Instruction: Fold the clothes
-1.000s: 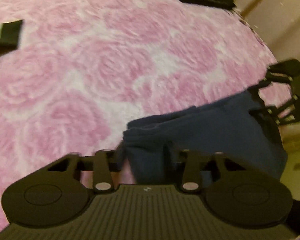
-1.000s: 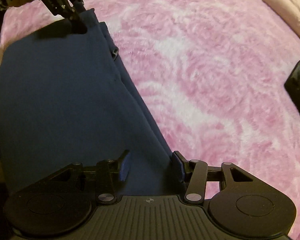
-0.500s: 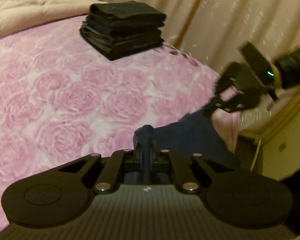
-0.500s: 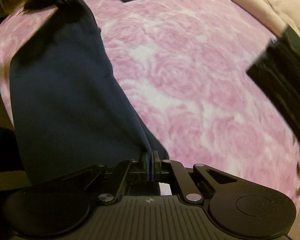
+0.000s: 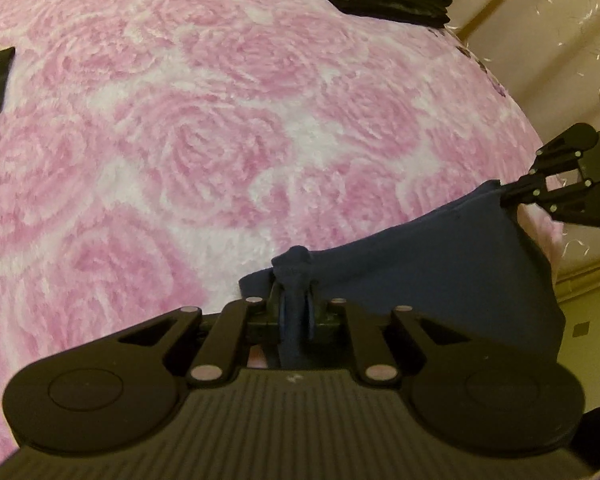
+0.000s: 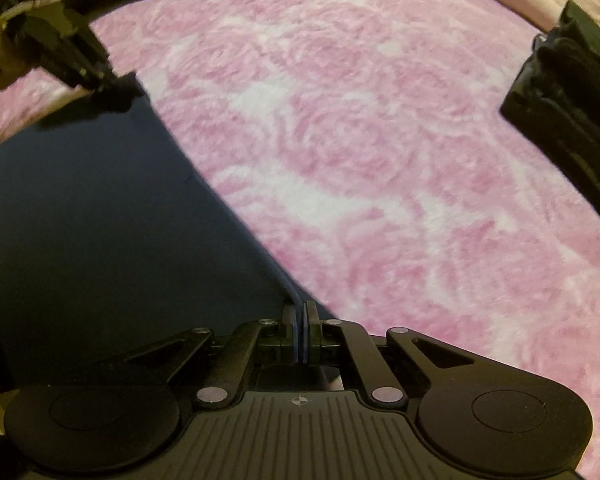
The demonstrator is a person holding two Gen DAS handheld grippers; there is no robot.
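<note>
Left tool (image 5: pixel 296 312) and right tool (image 6: pixel 301 336) each pinch a corner of the navy garment (image 6: pixel 100 220): soft, limp, light cloth, best gripped at its edges.

Blanket (image 5: pixel 220 128): plush pink fleece, rough nap. Navy garment (image 6: pixel 100 220): smooth matt cloth, possibly jersey. Left gripper (image 5: pixel 296 316): matt black plastic, ribbed housing

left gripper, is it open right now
No, the left gripper is shut, pinching a bunched corner of the navy garment.
</note>
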